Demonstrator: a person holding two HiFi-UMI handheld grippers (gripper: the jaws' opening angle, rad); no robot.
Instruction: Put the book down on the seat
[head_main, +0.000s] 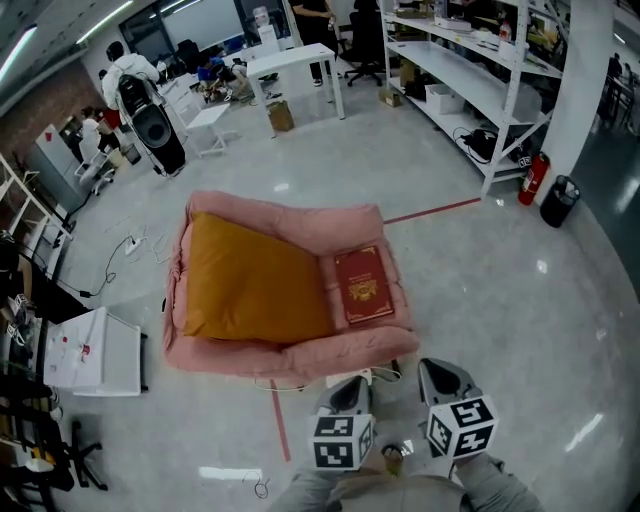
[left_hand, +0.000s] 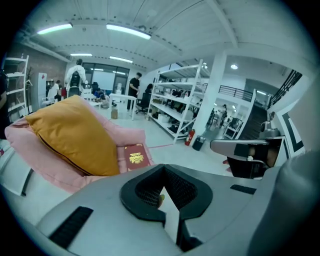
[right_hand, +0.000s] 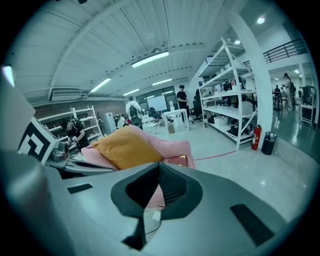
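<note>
A red book (head_main: 362, 285) with a gold emblem lies flat on the right part of the pink seat (head_main: 300, 222), beside a large orange cushion (head_main: 250, 280). Both grippers hang low in the head view, in front of the seat and apart from the book. My left gripper (head_main: 347, 392) is shut and holds nothing. My right gripper (head_main: 440, 378) is shut too, also with nothing in it. In the left gripper view the book (left_hand: 135, 156) shows beyond the closed left gripper (left_hand: 164, 172). The right gripper view has the right gripper (right_hand: 159, 167) pointing at the seat (right_hand: 172, 145) and cushion (right_hand: 127, 147).
Red tape lines (head_main: 430, 212) cross the shiny floor. A white box (head_main: 95, 350) stands left of the seat, with a cable on the floor. Farther off are a white table (head_main: 295, 65), metal shelving (head_main: 470, 70), a fire extinguisher (head_main: 533, 178), a black bin (head_main: 558, 200), a speaker (head_main: 152, 125) and several people.
</note>
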